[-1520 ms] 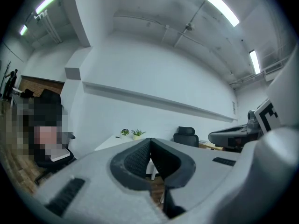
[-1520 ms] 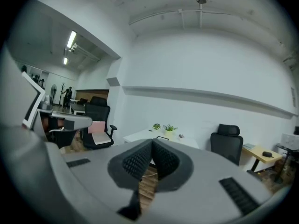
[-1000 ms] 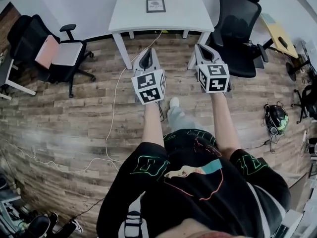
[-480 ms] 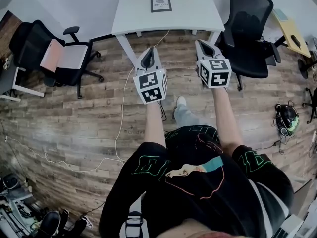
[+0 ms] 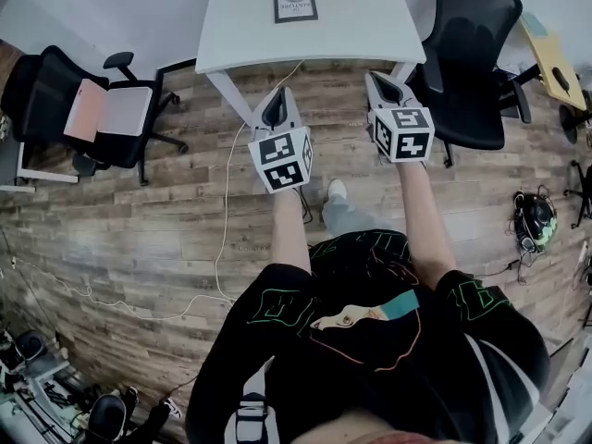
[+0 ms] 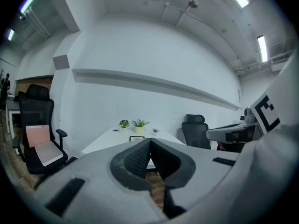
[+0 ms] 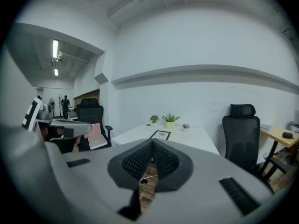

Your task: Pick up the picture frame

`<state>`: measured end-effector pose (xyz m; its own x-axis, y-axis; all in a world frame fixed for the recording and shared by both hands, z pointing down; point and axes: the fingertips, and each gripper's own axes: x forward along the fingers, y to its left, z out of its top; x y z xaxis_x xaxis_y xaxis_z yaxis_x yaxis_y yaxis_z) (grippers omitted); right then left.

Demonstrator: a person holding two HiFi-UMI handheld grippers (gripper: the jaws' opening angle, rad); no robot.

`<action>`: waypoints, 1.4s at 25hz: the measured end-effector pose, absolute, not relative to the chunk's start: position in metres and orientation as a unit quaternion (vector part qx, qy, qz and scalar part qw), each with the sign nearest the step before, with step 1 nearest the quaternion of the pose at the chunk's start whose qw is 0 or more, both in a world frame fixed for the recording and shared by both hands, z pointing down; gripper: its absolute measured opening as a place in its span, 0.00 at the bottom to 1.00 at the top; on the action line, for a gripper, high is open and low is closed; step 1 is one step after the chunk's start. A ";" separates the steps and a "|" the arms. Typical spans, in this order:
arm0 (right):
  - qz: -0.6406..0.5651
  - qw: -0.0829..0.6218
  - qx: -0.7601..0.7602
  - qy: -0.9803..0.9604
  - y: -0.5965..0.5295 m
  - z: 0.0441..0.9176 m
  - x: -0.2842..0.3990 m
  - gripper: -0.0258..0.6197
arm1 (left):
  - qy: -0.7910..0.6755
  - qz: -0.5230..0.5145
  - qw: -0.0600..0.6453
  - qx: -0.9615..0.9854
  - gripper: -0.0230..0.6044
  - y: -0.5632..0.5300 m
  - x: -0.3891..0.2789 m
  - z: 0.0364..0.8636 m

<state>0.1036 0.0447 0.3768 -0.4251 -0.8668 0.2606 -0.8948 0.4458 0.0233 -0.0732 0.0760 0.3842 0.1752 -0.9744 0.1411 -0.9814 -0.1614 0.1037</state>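
At the far left a black office chair (image 5: pixel 55 91) with something pink and something pale on it stands on the wooden floor (image 5: pixel 139 220). A white cable (image 5: pixel 225 202) runs across the boards toward the table. The left gripper (image 5: pixel 279 93) is held out over the floor, just short of the table's near edge. Its jaws are clenched together with nothing between them. Ahead, the white table (image 5: pixel 351 35) carries the picture frame (image 5: pixel 295 5), which sits toward the table's far side, well apart from both grippers. Small potted plants (image 6: pixel 139 124) stand behind the frame, by the wall. The right gripper (image 5: pixel 374 78) is beside the left one, also near the table's edge, its jaws likewise pressed together and empty. A second black chair (image 5: pixel 467 72) stands just right of the table.
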 end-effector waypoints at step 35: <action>0.116 0.076 0.471 -0.871 -0.186 0.393 0.088 0.05 | -0.675 0.094 0.092 0.726 0.05 -0.123 -0.082 0.399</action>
